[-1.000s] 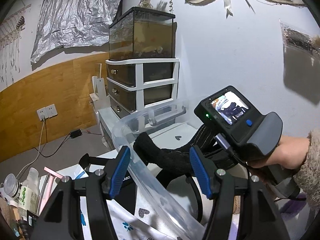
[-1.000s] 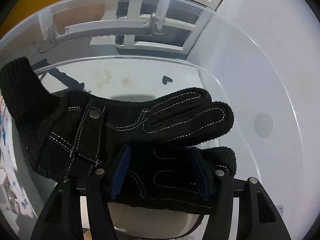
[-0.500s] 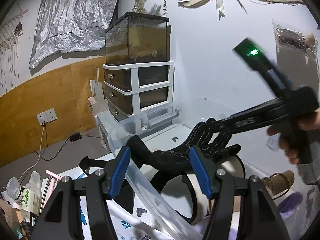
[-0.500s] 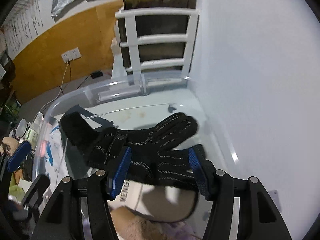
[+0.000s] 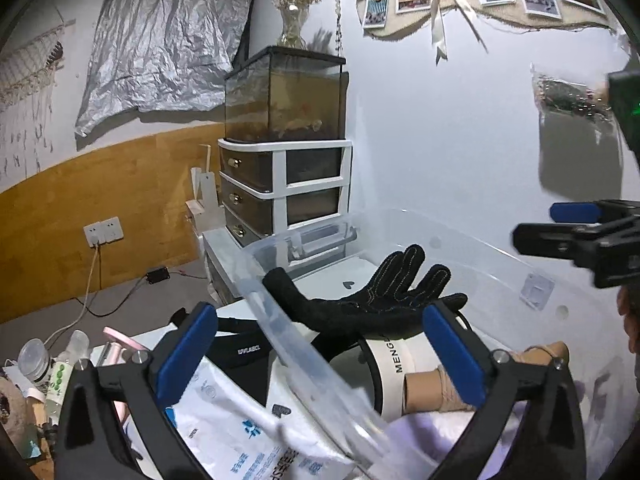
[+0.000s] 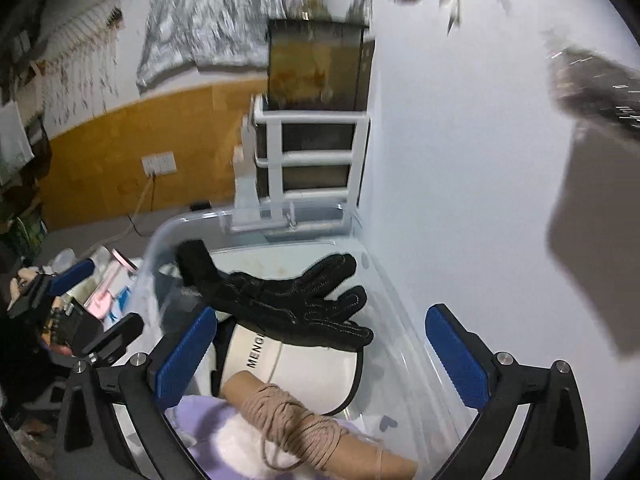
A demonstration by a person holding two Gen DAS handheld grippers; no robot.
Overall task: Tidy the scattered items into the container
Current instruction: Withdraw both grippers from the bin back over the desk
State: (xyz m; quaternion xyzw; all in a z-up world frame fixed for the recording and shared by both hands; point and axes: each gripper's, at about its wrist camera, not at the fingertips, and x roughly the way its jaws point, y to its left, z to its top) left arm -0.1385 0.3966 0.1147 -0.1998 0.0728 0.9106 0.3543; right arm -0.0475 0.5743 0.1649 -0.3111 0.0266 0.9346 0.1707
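The black glove (image 5: 360,304) (image 6: 288,300) lies loose in the clear plastic container (image 5: 280,332) (image 6: 404,344); its cuff leans on the left rim and its fingers rest on a white visor (image 6: 304,364). A twine spool (image 6: 296,428) and a lilac fluffy item (image 6: 208,432) lie nearer in the same container. My right gripper (image 6: 320,356) (image 5: 544,228) is open and holds nothing, above the container's near end. My left gripper (image 5: 320,354) (image 6: 92,304) is open too and straddles the container's left rim.
Left of the container lie a black headband (image 5: 240,344), a white printed packet (image 5: 240,432), a pink item (image 5: 116,340) and a small bottle (image 5: 60,368). A drawer unit (image 5: 284,192) with a glass tank on top stands behind. The white wall runs close along the right.
My right gripper has opened, let go of the black glove and pulled back up and to the right. The glove now rests in the container. The left gripper drew back slightly.
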